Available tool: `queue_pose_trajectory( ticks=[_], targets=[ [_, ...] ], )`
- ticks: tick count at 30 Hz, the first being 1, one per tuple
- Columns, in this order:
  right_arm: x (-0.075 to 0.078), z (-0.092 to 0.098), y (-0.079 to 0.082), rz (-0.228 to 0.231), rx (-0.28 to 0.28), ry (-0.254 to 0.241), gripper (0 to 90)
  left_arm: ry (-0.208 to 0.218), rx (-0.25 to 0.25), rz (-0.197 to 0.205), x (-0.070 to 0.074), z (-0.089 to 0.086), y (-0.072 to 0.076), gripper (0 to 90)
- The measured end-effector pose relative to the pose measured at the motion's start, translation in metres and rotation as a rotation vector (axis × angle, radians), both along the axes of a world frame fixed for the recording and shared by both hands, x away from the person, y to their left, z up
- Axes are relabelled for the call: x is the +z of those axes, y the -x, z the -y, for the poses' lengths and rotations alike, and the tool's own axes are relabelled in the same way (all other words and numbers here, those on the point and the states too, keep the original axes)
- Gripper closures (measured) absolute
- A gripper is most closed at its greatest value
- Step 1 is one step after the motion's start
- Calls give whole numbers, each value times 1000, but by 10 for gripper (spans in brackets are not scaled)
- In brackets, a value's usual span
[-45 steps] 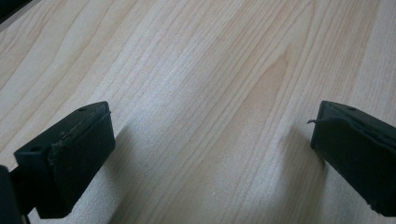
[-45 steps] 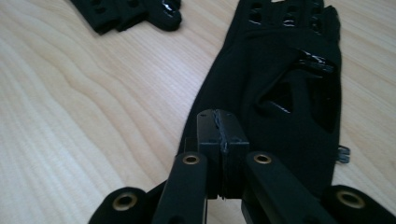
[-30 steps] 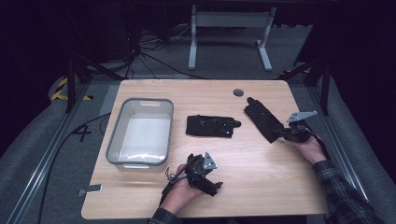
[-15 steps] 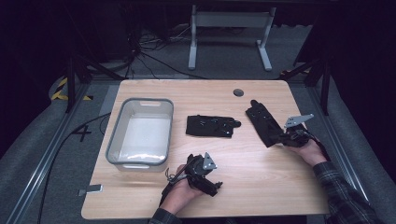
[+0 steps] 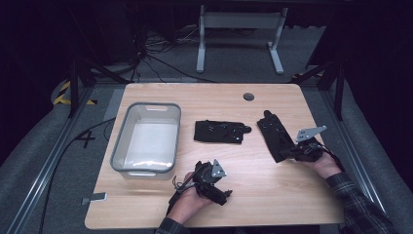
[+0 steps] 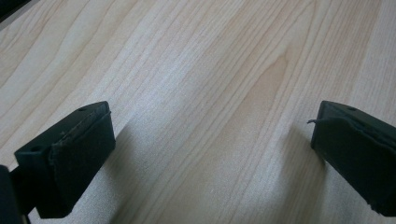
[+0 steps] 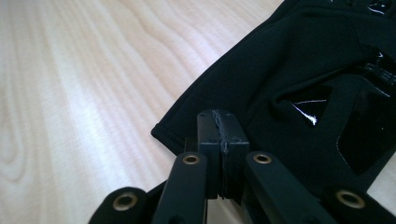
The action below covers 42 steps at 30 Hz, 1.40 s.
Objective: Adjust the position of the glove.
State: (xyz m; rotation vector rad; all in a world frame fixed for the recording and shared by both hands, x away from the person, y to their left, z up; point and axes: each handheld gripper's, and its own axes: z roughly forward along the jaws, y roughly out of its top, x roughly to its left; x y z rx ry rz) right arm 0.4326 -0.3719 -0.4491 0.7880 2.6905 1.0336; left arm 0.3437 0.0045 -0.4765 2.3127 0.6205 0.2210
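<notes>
Pale wood table [image 5: 272,195]. My right gripper [image 7: 219,140] clenched on glove [image 7: 299,79] cuff, ready to drag; left gripper [image 6: 210,154] released, idle.

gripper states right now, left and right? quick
Left gripper: open, nothing between the jaws, bare table under it.
Right gripper: jaws shut, pinching the cuff edge of the black glove.

Black glove [image 5: 275,136] lies flat on right part of table, fingers pointing away from person, cuff edge [image 7: 187,135] nearest right gripper [image 5: 293,151], whose closed jaws pinch cuff hem. Shiny black patches on fabric. Second black glove [image 5: 220,131] lies flat mid-table, apart.
</notes>
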Motion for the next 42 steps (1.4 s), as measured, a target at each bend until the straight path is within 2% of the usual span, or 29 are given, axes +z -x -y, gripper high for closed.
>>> queue_pose_trajectory(
  ticks=[27, 42],
  targets=[
    [-1, -10, 67, -42, 120, -10, 900, 0, 1, 3, 0, 0, 1, 0],
    [-2, -19, 95, -60, 178, -16, 900, 0, -9, 3, 0, 1, 1, 0]
  ],
)
